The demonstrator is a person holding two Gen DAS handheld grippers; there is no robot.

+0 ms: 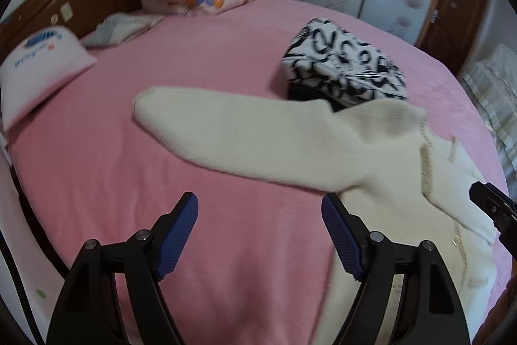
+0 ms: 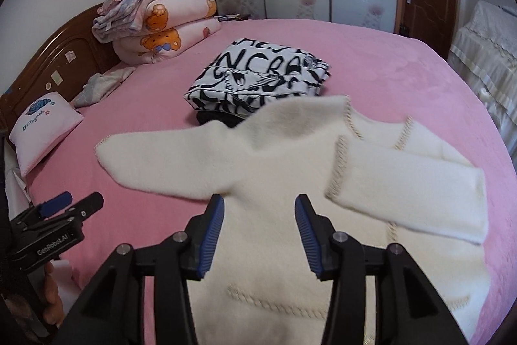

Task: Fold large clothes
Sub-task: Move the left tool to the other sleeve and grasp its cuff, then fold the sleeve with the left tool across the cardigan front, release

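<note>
Across the middle of both frames spreads the bed (image 2: 404, 60), its pink cover filling most of the view, with a wooden headboard (image 2: 64, 54) at the upper left. On the headboard side sits a stack of quilts (image 2: 155, 21), and a pillow (image 2: 45, 131) lies at the left edge.

On the bed, in the lower centre and right of the right wrist view, lies the sweater (image 2: 274, 264), cream and fluffy, flat on the cover. One sleeve (image 2: 161, 164) reaches out toward the left of the frame, unfolded; the other sleeve (image 2: 410, 186) is already laid across the body at the right. Just above the sweater's shoulder sits a folded black-and-white garment (image 2: 258, 80), touching or nearly touching the collar area.

The left gripper (image 1: 258, 228) hovers over bare cover just beside the sweater's side, jaws spread wide and grasping nothing. The right gripper (image 2: 258, 231) hangs above the sweater's body, jaws likewise released and empty.

The step in hand looks like the sleeve fold, half done. The next move likely calls for the left gripper to reach to the outstretched sleeve near its cuff, pinch the thick fabric, and carry it across the body to lie over the other. The pile may slip from a shallow grip.
</note>
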